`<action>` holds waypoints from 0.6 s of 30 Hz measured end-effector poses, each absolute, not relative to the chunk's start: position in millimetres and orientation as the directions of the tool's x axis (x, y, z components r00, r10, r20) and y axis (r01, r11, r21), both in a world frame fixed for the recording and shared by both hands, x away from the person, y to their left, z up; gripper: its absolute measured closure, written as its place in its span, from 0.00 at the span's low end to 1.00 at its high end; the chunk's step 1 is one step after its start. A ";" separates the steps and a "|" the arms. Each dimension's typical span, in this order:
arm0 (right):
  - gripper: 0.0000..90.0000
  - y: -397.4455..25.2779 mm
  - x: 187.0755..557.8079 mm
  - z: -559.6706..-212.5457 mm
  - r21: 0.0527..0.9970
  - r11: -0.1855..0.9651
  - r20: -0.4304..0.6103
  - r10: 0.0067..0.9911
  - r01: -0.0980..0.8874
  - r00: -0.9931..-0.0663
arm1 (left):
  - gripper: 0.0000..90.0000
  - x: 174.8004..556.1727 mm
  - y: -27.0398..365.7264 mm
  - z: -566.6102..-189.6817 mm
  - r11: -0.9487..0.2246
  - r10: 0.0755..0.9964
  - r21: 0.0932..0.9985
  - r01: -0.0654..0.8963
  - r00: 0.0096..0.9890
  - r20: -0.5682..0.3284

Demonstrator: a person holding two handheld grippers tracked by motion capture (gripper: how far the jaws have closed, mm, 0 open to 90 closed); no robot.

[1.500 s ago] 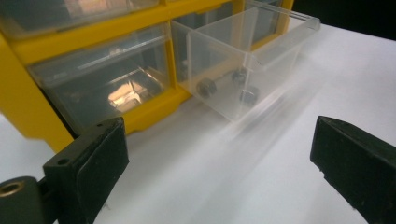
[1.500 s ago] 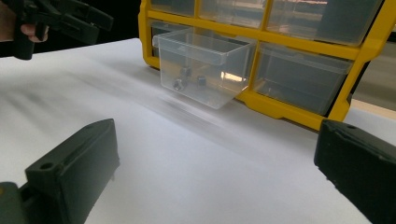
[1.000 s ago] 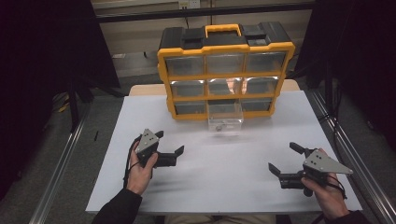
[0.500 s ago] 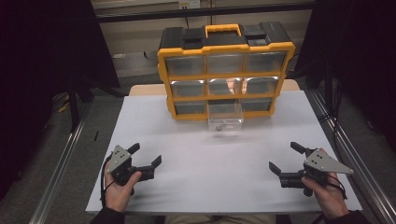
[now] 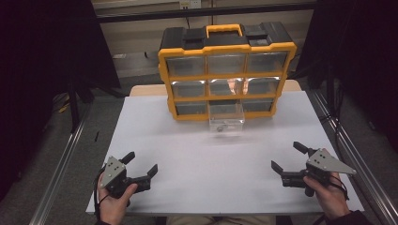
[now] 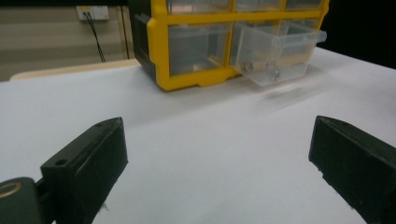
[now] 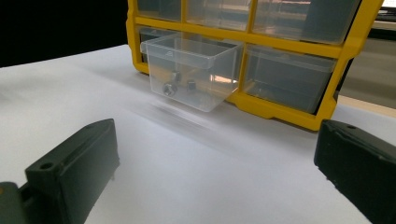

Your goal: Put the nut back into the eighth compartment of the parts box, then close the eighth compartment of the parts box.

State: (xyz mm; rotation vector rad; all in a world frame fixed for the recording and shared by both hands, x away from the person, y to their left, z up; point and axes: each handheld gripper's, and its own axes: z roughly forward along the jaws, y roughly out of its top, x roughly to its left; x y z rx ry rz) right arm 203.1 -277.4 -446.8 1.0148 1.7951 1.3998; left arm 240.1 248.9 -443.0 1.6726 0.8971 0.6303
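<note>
An organiser (image 5: 226,70), yellow-framed with a black top and a yellow handle, stands upright at the far middle of the white counter (image 5: 187,140). It holds three rows of three clear drawers. The bottom middle drawer (image 5: 226,117) is pulled out toward the person and sticks out in front of the organiser's face; the other drawers sit flush. Inside the open drawer lie a few small metal nuts (image 7: 169,88), near its front wall; their exact number is hard to tell.

The left tool (image 5: 139,168) lies low over the counter, well apart from the organiser, toward the near edge and to the left of the open drawer. A hand (image 5: 112,201) grips it from below. Its jaws stand wide apart with nothing between them; in the left gripper view bare counter shows in the gap, with the organiser's lower left corner and the open drawer (image 6: 275,51) beyond.

The right tool (image 5: 288,159) lies just as low, well apart from the organiser, near the front edge and to the right of the open drawer, held by the other hand (image 5: 328,197). Its jaws are also spread wide and hold nothing. The right gripper view looks across bare counter at the open drawer (image 7: 191,77), which faces this tool.

Both tools are well apart from each other, with the drawer roughly midway between them and farther back.
</note>
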 end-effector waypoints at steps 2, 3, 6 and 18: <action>0.00 -277.8 202.6 -446.7 0.973 0.134 -0.022 0.867 0.190 -0.499 | 0.05 241.1 248.8 -443.4 -0.119 0.816 0.960 0.254 0.575 -0.051; 0.00 -278.3 202.3 -446.7 0.973 0.133 -0.023 0.868 0.188 -0.496 | 0.05 240.9 248.7 -443.7 -0.121 0.819 0.959 0.255 0.572 -0.049; 0.00 -279.3 202.5 -446.6 0.974 0.126 -0.016 0.866 0.189 -0.499 | 0.05 241.7 247.9 -443.9 -0.122 0.815 0.958 0.261 0.577 -0.053; 0.00 -278.3 203.5 -446.7 0.973 0.112 0.009 0.856 0.202 -0.517 | 0.05 245.0 239.0 -444.5 -0.146 0.791 0.950 0.276 0.610 -0.056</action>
